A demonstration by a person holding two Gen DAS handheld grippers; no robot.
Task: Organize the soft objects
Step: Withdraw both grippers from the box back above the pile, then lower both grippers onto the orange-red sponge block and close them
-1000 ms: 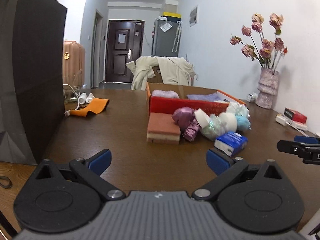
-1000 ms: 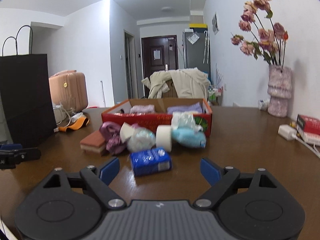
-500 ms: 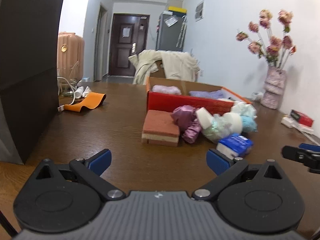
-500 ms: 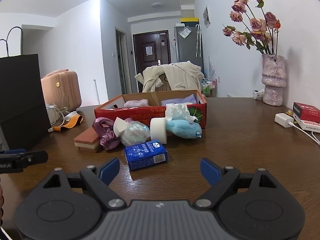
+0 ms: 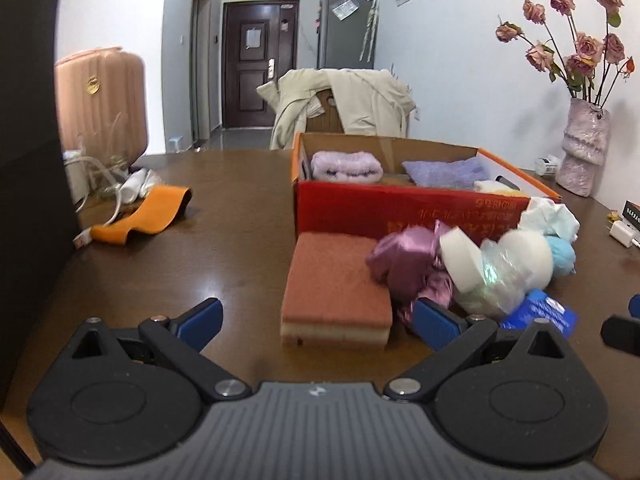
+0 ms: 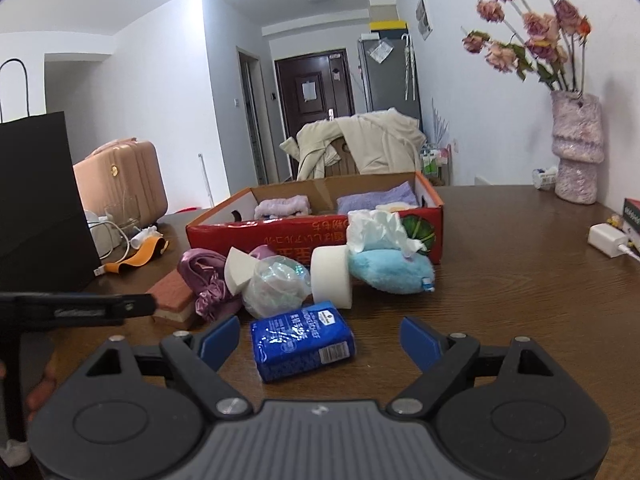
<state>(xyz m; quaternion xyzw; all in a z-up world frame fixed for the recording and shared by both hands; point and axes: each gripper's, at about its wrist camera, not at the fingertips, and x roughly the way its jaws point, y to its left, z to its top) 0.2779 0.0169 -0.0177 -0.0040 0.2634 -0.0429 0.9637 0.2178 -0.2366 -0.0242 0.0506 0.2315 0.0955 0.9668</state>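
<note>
A red cardboard box [image 5: 404, 210] [image 6: 280, 232] holds a lilac towel [image 5: 346, 166] and a purple cloth [image 5: 444, 172]. In front of it lie a red-brown sponge [image 5: 336, 292] [image 6: 172, 292], purple satin cloth [image 5: 404, 264], white foam pieces [image 6: 332, 276], a clear plastic bundle [image 6: 276, 284], a light blue plush [image 6: 390, 270], white tissue [image 6: 380, 228] and a blue tissue pack [image 6: 300, 340]. My left gripper [image 5: 316, 322] is open, just short of the sponge. My right gripper [image 6: 320, 338] is open, with the blue pack between its fingers.
A black paper bag [image 6: 36, 200] stands at the table's left. An orange strap [image 5: 148, 216] and cables lie beside it. A vase of dried roses [image 6: 576, 152], a white charger [image 6: 608, 240] and a red box are at the right. A chair with a beige coat [image 5: 344, 104] stands behind.
Both grippers have moved forward toward the pile. The sponge now sits close to the left gripper and the blue pack lies between the right gripper's fingers.
</note>
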